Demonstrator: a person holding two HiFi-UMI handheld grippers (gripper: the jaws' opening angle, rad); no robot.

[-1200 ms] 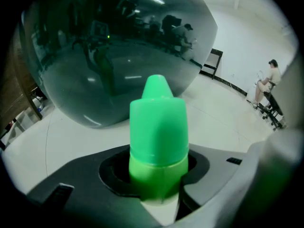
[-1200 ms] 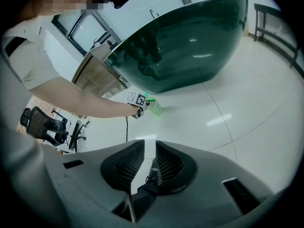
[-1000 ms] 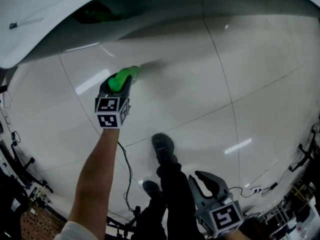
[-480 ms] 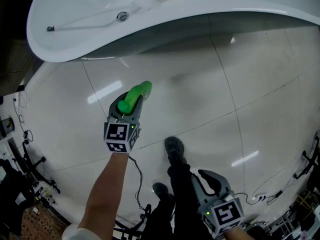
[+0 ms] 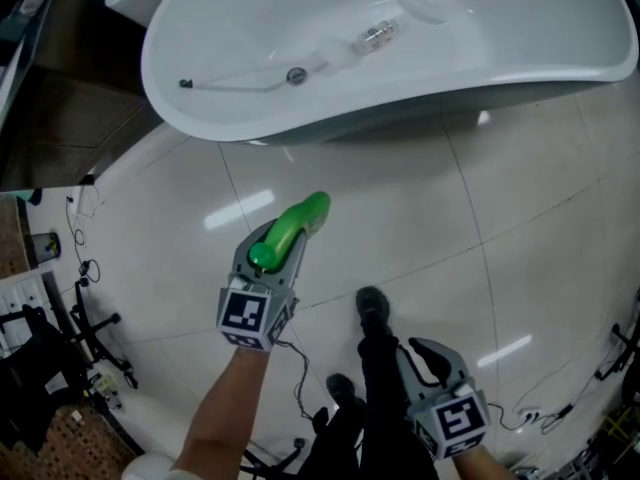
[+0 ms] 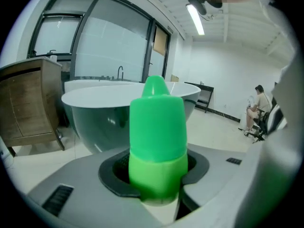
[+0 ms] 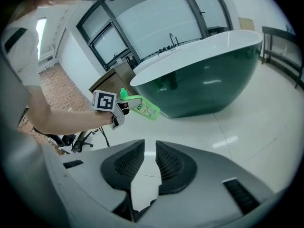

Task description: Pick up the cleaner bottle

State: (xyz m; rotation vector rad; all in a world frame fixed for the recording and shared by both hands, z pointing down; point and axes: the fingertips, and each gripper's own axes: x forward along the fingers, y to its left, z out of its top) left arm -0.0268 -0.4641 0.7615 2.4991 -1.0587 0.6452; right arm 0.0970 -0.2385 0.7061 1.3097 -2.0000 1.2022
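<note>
The cleaner bottle (image 5: pixel 292 228) is bright green and lies in my left gripper (image 5: pixel 280 246), lifted above the tiled floor. In the left gripper view the dark pads (image 6: pixel 114 167) press both sides of the cleaner bottle (image 6: pixel 156 141), whose far end points at the bathtub. From the right gripper view I see the cleaner bottle (image 7: pixel 142 107) sticking out of the left gripper (image 7: pixel 118 112) towards the tub. My right gripper (image 5: pixel 425 353) hangs low at the bottom right; in its own view the right gripper (image 7: pixel 145 148) has its pads nearly together with nothing between them.
A white oval bathtub (image 5: pixel 520 73) with a dark outer shell (image 7: pixel 209 84) stands ahead on glossy tiles. A wooden cabinet (image 6: pixel 28 103) is to its left. The person's dark shoes (image 5: pixel 372 308) are below. Chairs and cables (image 5: pixel 40 368) crowd the left edge. A seated person (image 6: pixel 259 101) is far right.
The left gripper has risen with the bottle still held. The bathtub's inside has come into the head view. The right gripper has risen a little.
</note>
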